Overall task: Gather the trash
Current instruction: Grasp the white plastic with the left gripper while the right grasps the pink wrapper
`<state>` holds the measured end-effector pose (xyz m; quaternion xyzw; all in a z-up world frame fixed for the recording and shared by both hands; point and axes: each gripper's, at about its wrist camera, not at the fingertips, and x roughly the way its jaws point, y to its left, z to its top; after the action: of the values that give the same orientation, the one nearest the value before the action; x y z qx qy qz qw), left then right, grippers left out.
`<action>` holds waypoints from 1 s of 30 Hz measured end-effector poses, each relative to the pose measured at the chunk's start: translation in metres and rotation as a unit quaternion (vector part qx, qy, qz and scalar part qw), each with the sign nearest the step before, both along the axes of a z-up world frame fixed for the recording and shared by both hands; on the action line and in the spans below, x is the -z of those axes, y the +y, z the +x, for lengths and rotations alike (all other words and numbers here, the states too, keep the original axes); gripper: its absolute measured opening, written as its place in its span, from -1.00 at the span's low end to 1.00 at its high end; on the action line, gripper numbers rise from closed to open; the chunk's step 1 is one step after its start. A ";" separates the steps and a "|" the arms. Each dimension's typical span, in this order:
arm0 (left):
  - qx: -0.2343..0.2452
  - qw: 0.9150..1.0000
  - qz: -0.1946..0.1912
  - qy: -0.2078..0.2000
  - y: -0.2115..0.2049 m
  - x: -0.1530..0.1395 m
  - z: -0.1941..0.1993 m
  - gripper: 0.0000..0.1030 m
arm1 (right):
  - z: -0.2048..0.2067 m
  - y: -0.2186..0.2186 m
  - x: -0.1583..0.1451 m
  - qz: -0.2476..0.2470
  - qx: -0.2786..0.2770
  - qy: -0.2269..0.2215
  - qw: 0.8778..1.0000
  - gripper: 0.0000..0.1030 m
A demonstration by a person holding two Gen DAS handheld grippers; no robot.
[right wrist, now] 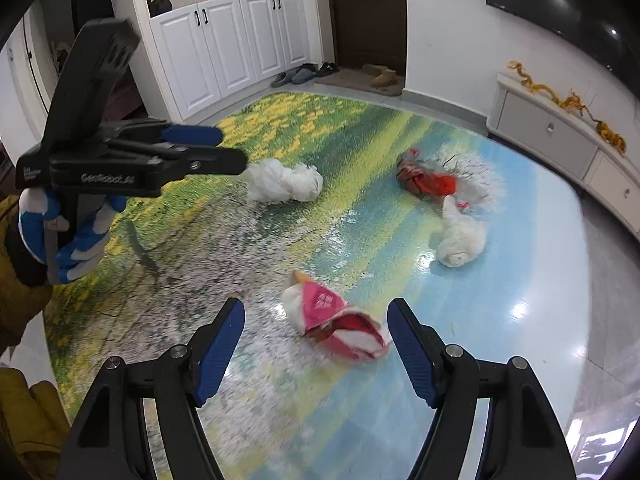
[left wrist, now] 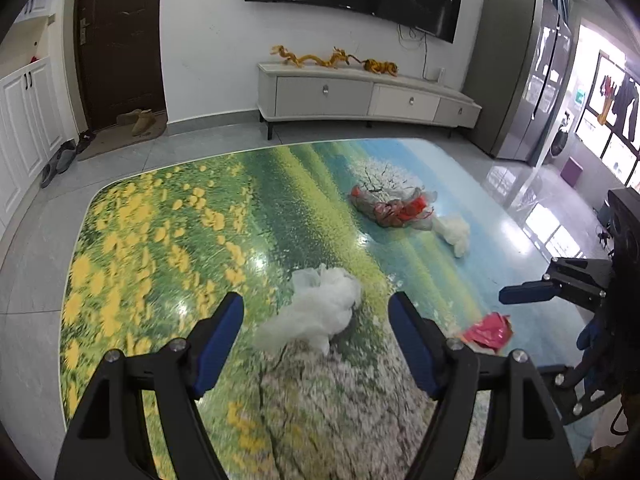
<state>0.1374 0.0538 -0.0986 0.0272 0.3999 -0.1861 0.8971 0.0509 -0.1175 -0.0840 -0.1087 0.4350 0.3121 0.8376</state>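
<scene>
4 trash bags (right wrist: 286,186) mid-mat (left wrist: 160,240) — edges bare.

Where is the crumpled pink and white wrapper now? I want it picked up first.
The crumpled pink and white wrapper lies on the printed floor mat, just ahead of the right gripper, between its open jaws in the right wrist view.

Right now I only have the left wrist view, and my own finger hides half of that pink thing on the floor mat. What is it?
Observer: A crumpled pink wrapper, seen whole from the right wrist, one end gaping open.
Operator: Is the right gripper on it?
Observer: No. The right gripper is open; the wrapper lies on the mat between its fingers, and neither pad touches it.
</scene>
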 end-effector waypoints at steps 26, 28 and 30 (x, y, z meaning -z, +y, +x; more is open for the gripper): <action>-0.018 0.999 -0.014 0.046 -0.003 0.032 -0.026 -0.71 | -0.029 -0.005 0.019 -0.017 0.004 0.006 1.000 0.10; -0.022 0.999 -0.019 0.044 0.000 0.029 -0.037 -0.71 | -0.037 -0.007 0.019 -0.017 0.006 0.008 1.000 0.10; -0.024 0.999 -0.024 0.041 0.003 0.026 -0.046 -0.72 | -0.044 -0.008 0.019 -0.016 0.008 0.011 1.000 0.11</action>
<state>0.0917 0.0573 -0.1245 -0.0120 0.4325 -0.1750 0.8844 0.0068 -0.1255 -0.1027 -0.1151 0.4498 0.2995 0.8335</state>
